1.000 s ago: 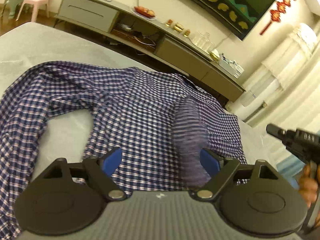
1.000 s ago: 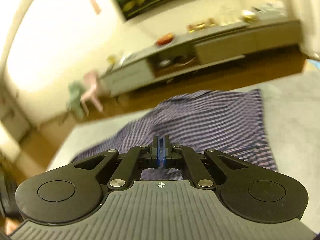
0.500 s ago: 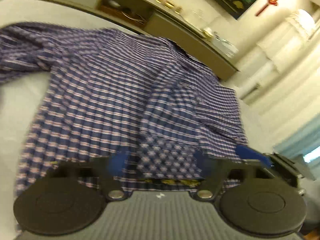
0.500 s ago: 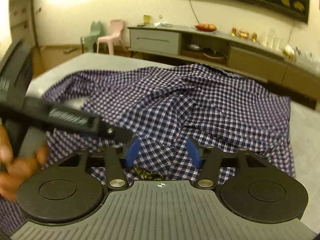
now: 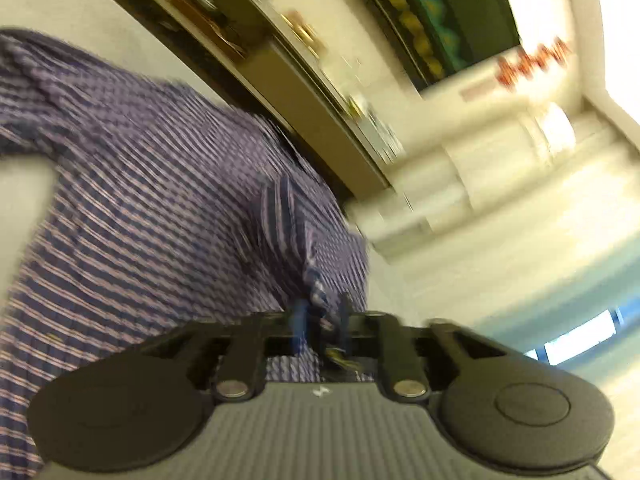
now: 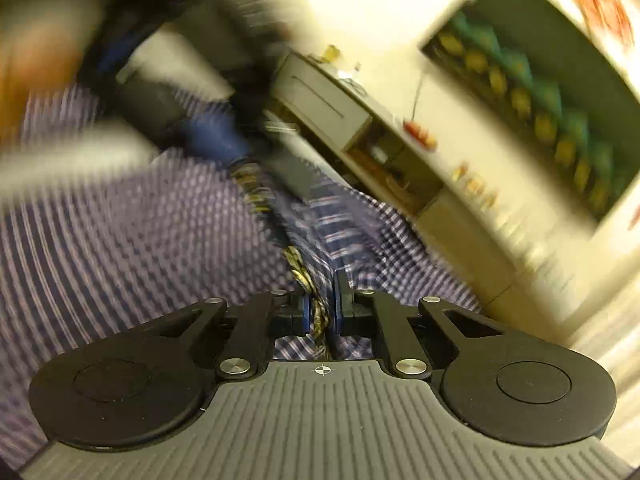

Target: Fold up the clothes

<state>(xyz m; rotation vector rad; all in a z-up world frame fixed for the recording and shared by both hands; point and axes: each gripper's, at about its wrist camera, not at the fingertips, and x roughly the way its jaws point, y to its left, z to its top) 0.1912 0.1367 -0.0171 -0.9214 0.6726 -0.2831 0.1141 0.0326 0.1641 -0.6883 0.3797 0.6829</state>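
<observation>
A blue and white checked shirt (image 5: 152,208) lies spread over a grey surface (image 5: 24,200). My left gripper (image 5: 320,324) is shut on a bunched edge of the shirt, which rises in a ridge from its blue pads. In the right wrist view the shirt (image 6: 120,248) fills the left side, and my right gripper (image 6: 320,312) is shut on a fold with a yellow-patterned inner band (image 6: 304,276). The left gripper (image 6: 216,140) shows blurred at upper left of that view, close by, holding the same band. Both views are tilted and motion-blurred.
A long low cabinet (image 5: 288,80) (image 6: 400,160) with small items on top runs along the far wall under a dark green wall hanging (image 6: 540,92). Pale curtains (image 5: 500,200) hang at the right. A person's hand (image 6: 36,52) shows blurred at the upper left.
Both grippers have gone from open around the shirt's edge to shut on it. Both cameras have tilted sharply and the cloth is pulled up into a ridge.
</observation>
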